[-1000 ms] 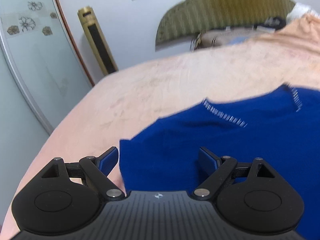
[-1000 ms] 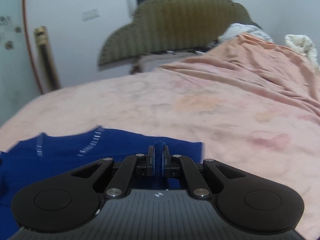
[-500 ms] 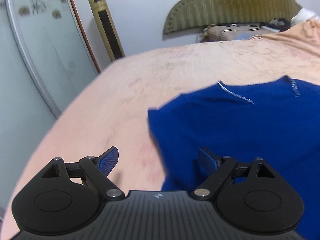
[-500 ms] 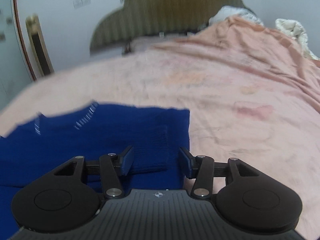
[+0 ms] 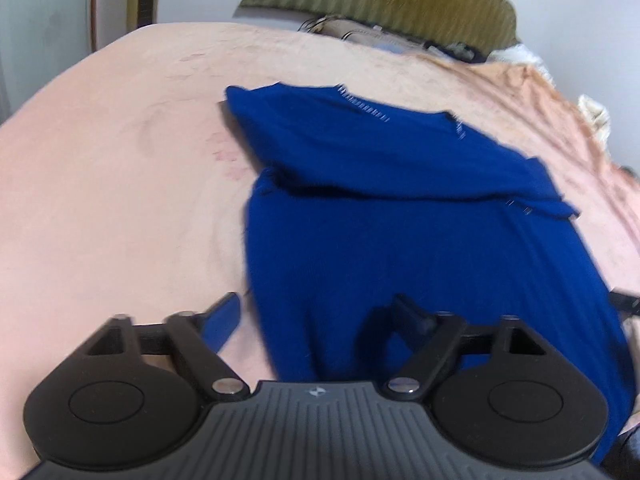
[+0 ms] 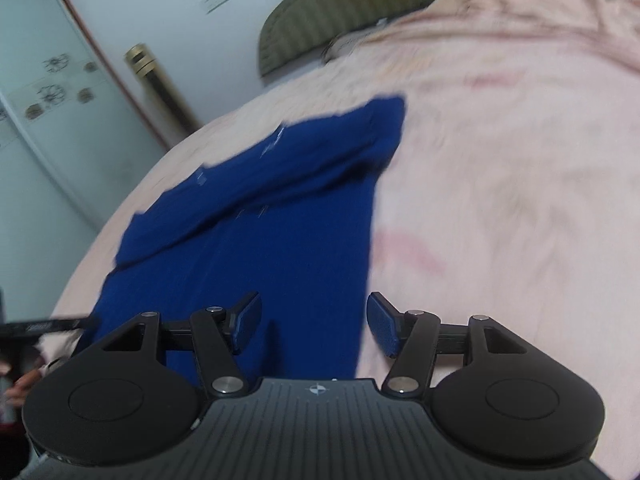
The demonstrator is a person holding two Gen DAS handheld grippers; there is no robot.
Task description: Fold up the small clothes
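A blue knit garment (image 5: 420,248) lies flat on the pink bedsheet (image 5: 120,200), its far part folded over toward me as a band with small white stitching. My left gripper (image 5: 316,318) hovers over the garment's near left edge. Its jaws are closing, the cloth edge lies under the gap, and the pads do not press on it. In the right wrist view the same garment (image 6: 280,240) runs away to the upper left. My right gripper (image 6: 316,326) hangs over its near right edge with jaws opening and nothing pinched.
An olive padded headboard (image 5: 400,0) stands at the far end, with bags in front of it. A gold tower fan (image 6: 160,84) and a glass wardrobe door (image 6: 48,120) are at the left. Crumpled bedding (image 5: 596,112) lies far right. A hand (image 6: 24,388) shows at the left edge.
The right gripper let go of the blue fold and opened. Both grippers drew back to the garment's near part, which now shows its far part folded over. The left jaws narrowed.
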